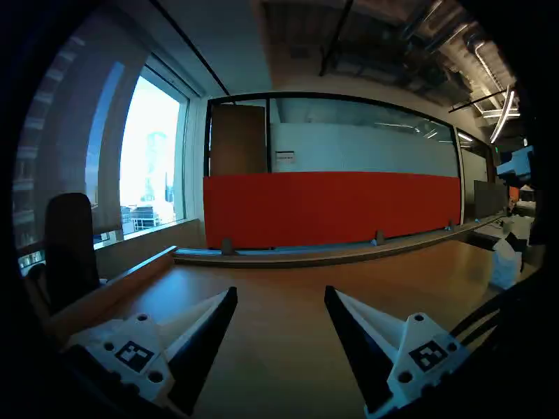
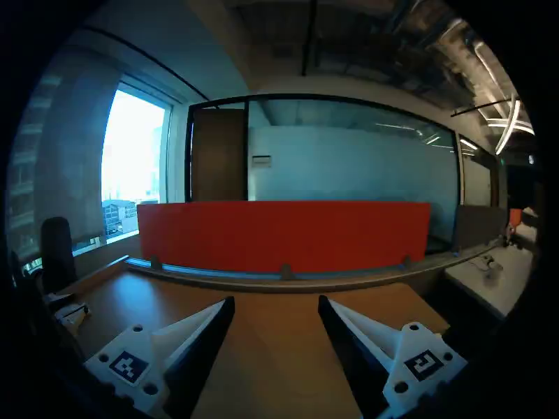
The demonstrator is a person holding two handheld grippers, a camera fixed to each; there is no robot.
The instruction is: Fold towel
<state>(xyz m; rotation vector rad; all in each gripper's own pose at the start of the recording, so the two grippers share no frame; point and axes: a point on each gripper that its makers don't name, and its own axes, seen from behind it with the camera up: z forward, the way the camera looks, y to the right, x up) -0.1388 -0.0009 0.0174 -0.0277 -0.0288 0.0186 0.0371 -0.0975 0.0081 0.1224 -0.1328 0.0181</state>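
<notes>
Two fingers of the left gripper [image 1: 279, 290] stand wide apart in the left gripper view, nothing betw. them, above the wooden desk [image 1: 391, 269]. A white crumpled thing [image 1: 506, 262] at the desk's far right may be the towel; I cannot tell for sure.

Right gripper view: right gripper [image 2: 277, 299] is wide open too, empty, over the desk, red partition [image 2: 283, 236] behind.

Risk: reaching w/o locating the cloth first, so the fingers could close on air or scrape the wood.
</notes>
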